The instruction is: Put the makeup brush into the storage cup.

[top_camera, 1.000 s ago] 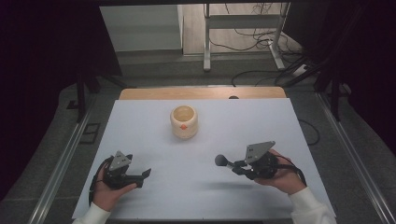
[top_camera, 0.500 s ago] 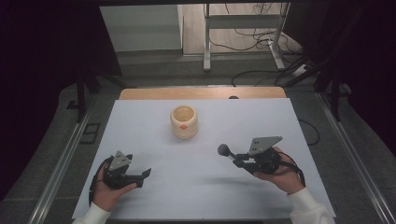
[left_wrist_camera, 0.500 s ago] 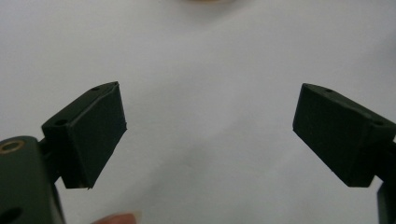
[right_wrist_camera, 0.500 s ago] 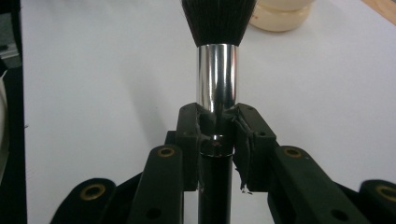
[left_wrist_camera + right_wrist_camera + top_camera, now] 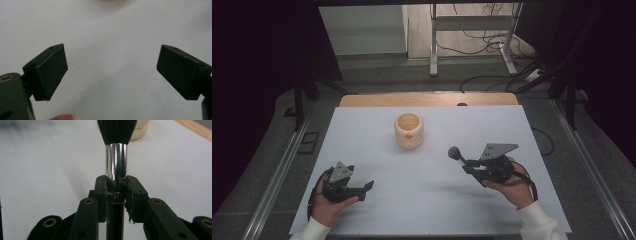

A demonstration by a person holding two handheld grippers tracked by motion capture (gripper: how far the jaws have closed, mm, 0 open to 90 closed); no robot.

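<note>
On the white table (image 5: pixel 377 150) sits one cream pot (image 5: pixel 409 130) and one makeup brush (image 5: pixel 457 154), clamped by the right gripper (image 5: pixel 468 164) near the right edge. Left gripper (image 5: pixel 368 185) is wide open, holding nothing. Close up, the right gripper view reveals the brush's chrome ferrule (image 5: pixel 115 160).

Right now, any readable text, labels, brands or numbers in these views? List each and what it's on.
None readable.
cup: a small orange mark on its side, too small to tell if it is text.
brush: plain silver ferrule and black handle, no print seen.
right gripper, left gripper: plain black, no lettering.
table: plain white.
</note>
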